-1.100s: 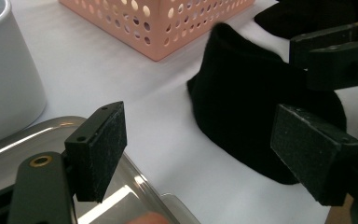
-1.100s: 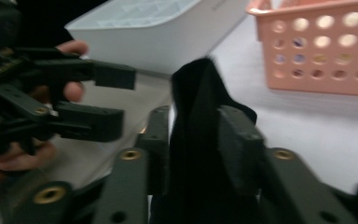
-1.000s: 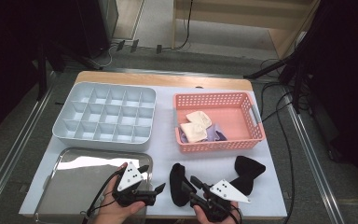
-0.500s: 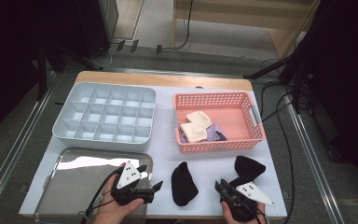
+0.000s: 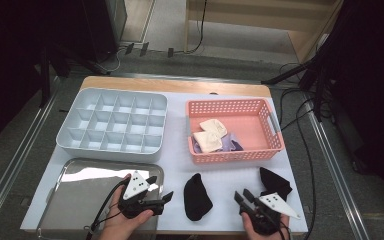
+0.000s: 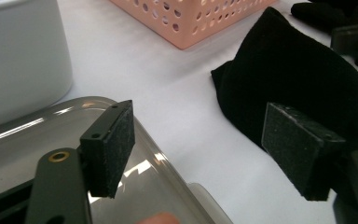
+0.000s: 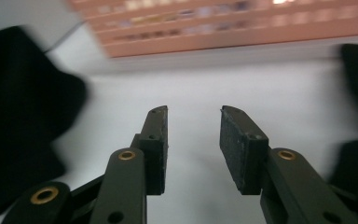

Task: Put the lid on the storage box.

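Observation:
A black sock (image 5: 196, 196) lies flat on the white table between my two grippers. My left gripper (image 5: 160, 188) hovers over the metal tray's right end, open; its jaws have just been closing a little with nothing between them. In the left gripper view the left gripper (image 6: 205, 140) points at the black sock (image 6: 298, 70). My right gripper (image 5: 242, 195) sits right of that sock, open and empty; its jaws have just been opening. A second black sock (image 5: 274, 182) lies just behind it. The right gripper view shows the right gripper (image 7: 193, 135) over bare table, the black sock (image 7: 23, 116) to its left.
A pink basket (image 5: 230, 104) at the back right holds cream socks (image 5: 210, 135) and a purple item (image 5: 232, 142). A grey divided tray (image 5: 112, 125) stands at the back left. A shiny metal tray (image 5: 80, 200) lies at the front left. Cables run along the floor on the right.
My right gripper has drawn away to the right from the middle black sock, which stays on the table. The left gripper has kept its place.

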Available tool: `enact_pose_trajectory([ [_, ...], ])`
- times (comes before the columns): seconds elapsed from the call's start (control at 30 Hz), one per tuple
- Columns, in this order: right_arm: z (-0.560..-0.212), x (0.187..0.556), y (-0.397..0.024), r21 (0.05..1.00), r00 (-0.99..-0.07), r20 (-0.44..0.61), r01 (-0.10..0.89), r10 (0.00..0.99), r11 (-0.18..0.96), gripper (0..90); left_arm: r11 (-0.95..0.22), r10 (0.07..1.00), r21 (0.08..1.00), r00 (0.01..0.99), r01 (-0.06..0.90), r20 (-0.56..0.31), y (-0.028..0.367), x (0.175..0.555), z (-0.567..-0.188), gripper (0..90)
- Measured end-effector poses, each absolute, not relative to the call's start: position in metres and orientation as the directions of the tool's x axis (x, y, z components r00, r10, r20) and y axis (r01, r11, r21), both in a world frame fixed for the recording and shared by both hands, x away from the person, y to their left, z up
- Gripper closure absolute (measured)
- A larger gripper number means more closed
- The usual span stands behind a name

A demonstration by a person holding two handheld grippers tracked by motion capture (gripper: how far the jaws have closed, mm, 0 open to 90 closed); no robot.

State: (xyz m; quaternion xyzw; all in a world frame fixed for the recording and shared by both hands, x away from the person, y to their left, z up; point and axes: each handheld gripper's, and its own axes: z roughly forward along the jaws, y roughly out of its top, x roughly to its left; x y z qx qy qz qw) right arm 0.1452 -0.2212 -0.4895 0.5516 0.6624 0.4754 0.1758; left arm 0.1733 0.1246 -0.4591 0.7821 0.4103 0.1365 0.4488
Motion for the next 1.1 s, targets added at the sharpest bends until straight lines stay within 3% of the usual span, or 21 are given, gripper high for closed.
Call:
enact_pose_trajectory([
  [0.2,-0.49,0.137,-0.178,0.825,-0.485,0.324,0.565,0.812,0.009,53.0,-0.273,0.719,0.824,0.674,0.497,-0.168,0.119,0.167,-0.457,30.1],
  [0.3,-0.493,0.137,-0.163,0.822,-0.519,0.312,0.568,0.796,0.048,51.1,-0.296,0.701,0.816,0.693,0.496,-0.168,0.114,0.165,-0.46,30.3],
  [0.4,-0.497,0.139,-0.153,0.81,-0.524,0.323,0.584,0.788,0.056,57.6,-0.317,0.68,0.807,0.713,0.499,-0.174,0.11,0.164,-0.462,30.6],
  [0.6,-0.494,0.139,-0.133,0.815,-0.552,0.341,0.577,0.761,0.053,80.5,-0.365,0.613,0.798,0.769,0.48,-0.182,0.095,0.156,-0.466,27.4],
  [0.93,-0.483,0.138,-0.145,0.843,-0.579,0.397,0.536,0.712,-0.035,83.4,-0.372,0.609,0.789,0.77,0.488,-0.189,0.089,0.153,-0.468,24.9],
  [1.0,-0.48,0.137,-0.15,0.856,-0.576,0.376,0.515,0.726,-0.034,83.4,-0.365,0.616,0.791,0.764,0.492,-0.191,0.09,0.154,-0.468,28.6],
  [1.1,-0.478,0.138,-0.162,0.856,-0.553,0.37,0.516,0.746,-0.042,83.2,-0.352,0.64,0.8,0.748,0.486,-0.173,0.092,0.156,-0.467,45.2],
])
